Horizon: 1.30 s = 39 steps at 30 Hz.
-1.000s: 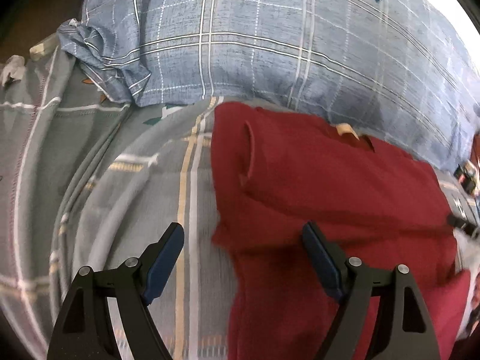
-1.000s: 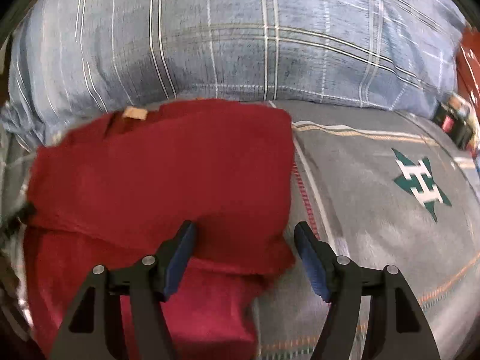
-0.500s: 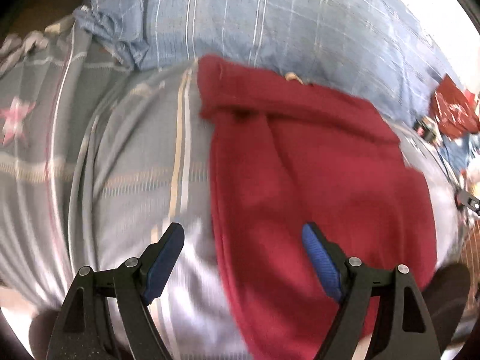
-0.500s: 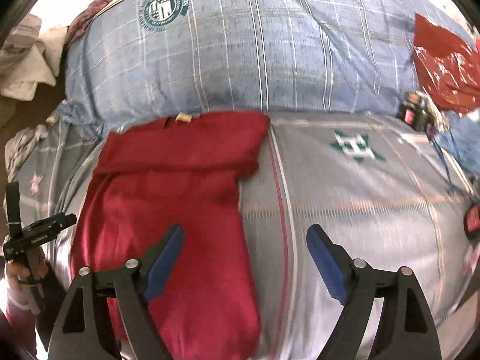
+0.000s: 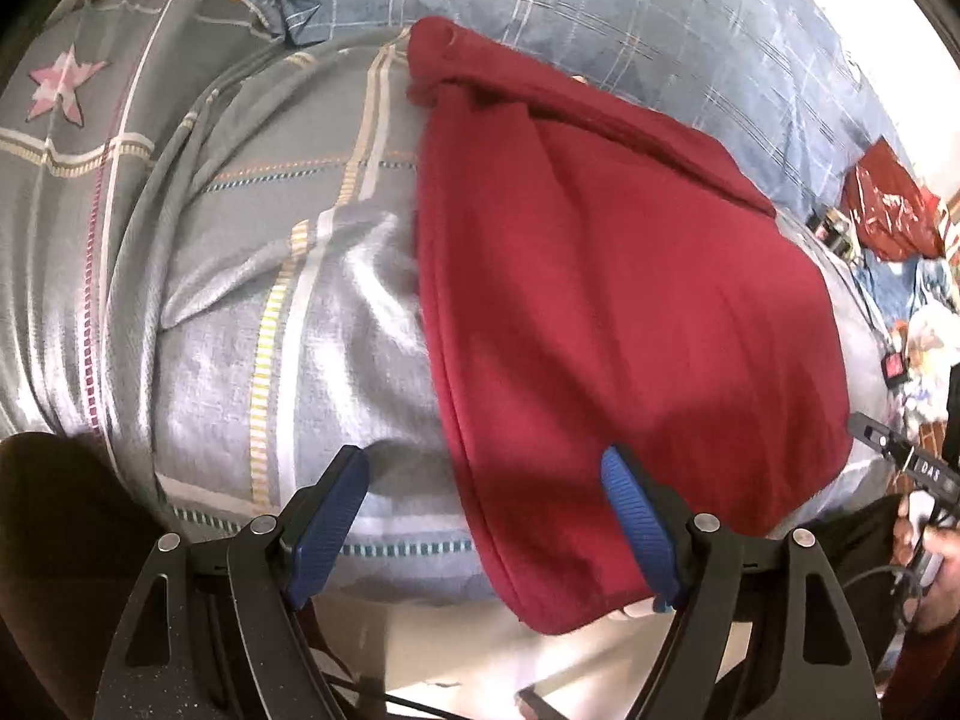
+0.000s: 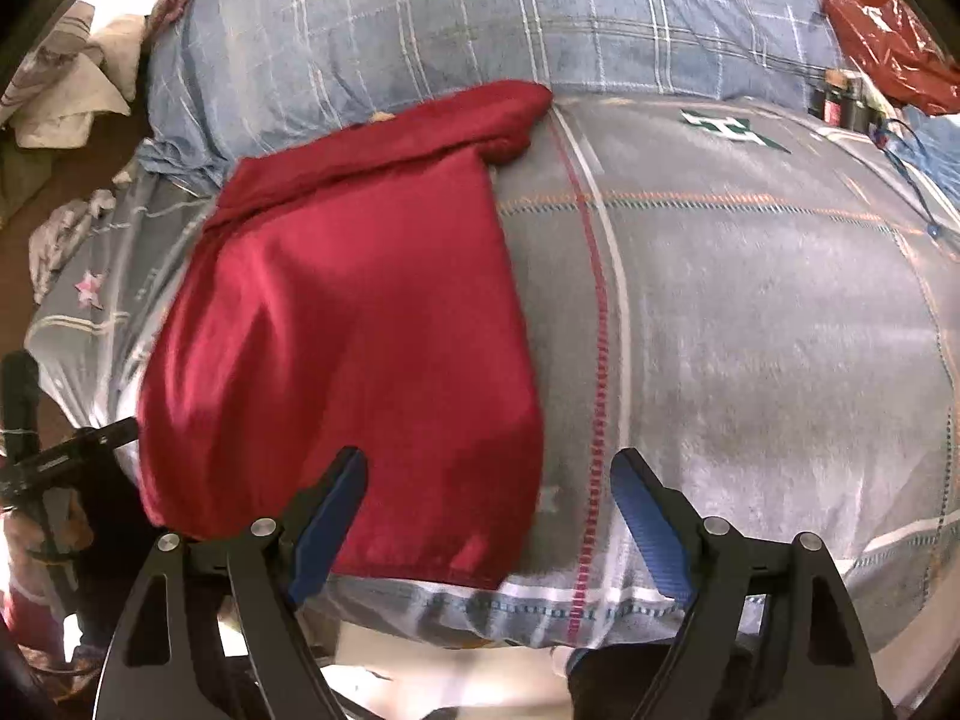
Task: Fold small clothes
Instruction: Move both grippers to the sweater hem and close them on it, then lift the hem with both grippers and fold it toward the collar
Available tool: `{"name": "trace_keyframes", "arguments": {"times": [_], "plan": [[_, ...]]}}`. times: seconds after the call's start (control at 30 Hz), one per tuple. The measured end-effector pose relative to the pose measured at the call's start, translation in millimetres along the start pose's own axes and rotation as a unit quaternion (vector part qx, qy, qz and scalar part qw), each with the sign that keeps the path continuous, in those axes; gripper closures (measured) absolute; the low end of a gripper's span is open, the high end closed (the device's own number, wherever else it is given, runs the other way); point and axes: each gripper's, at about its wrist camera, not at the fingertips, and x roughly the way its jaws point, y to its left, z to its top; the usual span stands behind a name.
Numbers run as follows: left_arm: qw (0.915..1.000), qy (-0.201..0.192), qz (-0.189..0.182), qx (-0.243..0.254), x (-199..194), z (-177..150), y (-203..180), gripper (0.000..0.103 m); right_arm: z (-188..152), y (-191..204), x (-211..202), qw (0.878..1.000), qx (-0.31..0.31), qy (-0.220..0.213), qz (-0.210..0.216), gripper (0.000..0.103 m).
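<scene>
- The red garment (image 5: 606,312) lies on the grey checked bedspread (image 5: 240,276), filling the centre and right of the left wrist view; its top edge, at upper centre, is turned over against the blue plaid pillow (image 5: 600,18).
- It looks narrowed lengthwise into a long panel, its lower end hanging over the bed edge at the bottom.
- The left gripper (image 5: 486,516) and right gripper (image 6: 489,516) are both spread, holding nothing.
- Judged remaining: folding the length over crosswise.
</scene>
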Motion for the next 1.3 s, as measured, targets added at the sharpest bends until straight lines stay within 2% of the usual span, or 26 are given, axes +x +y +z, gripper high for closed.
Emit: {"name": "trace_keyframes", "arguments": {"times": [0.13,0.27,0.6,0.63,0.67,0.7,0.73,0.77,0.83,0.93,1.03,1.1,1.13,1.23,1.3], "plan": [[1.0000,0.000,-0.006,0.001,0,-4,-5,0.029,-3,-3,2,1.000,0.007,0.004,0.009,0.020],[0.9998,0.003,-0.014,0.011,7,-1,-15,0.049,-2,-6,4,1.000,0.011,0.006,0.015,0.020],[0.9999,-0.001,-0.016,-0.005,16,1,-13,0.050,-4,-1,16,1.000,0.009,0.013,0.021,0.020],[0.9999,-0.001,-0.011,0.003,16,0,-15,0.051,-4,1,18,1.000,0.009,0.015,0.021,0.023],[0.9999,-0.002,-0.007,0.011,16,0,-16,0.062,-4,3,20,1.000,0.003,0.011,0.016,0.030],[0.9999,-0.001,-0.003,0.017,17,0,-17,0.084,-3,6,20,1.000,-0.004,0.005,0.012,0.037],[0.9998,0.006,-0.006,0.017,18,1,-18,0.086,-2,8,20,1.000,-0.011,0.002,0.013,0.056],[0.9997,0.011,-0.017,0.014,18,3,-16,0.087,-1,12,21,1.000,-0.020,0.003,0.024,0.072],[0.9994,0.015,-0.029,0.010,11,7,-14,0.089,1,14,23,0.999,-0.024,0.008,0.039,0.093],[0.9986,0.000,-0.048,0.023,-17,11,-12,0.089,-1,20,16,0.998,-0.030,0.012,0.054,0.093],[0.9986,-0.003,-0.036,0.038,-32,10,-9,0.089,-7,24,-9,0.995,-0.034,0.009,0.096,0.093],[0.9990,0.007,-0.024,0.036,-24,5,-4,0.089,-16,24,-20,0.993,-0.032,0.015,0.116,0.093],[0.9991,0.018,-0.021,0.032,-16,3,-1,0.088,-19,26,-19,0.992,-0.032,0.023,0.118,0.093],[0.9991,0.041,-0.008,0.004,3,-1,3,0.085,-30,22,3,0.994,-0.027,0.055,0.091,0.093],[0.9993,0.035,-0.006,-0.008,4,-3,3,0.073,-32,18,16,0.994,-0.015,0.074,0.080,0.087]]}}
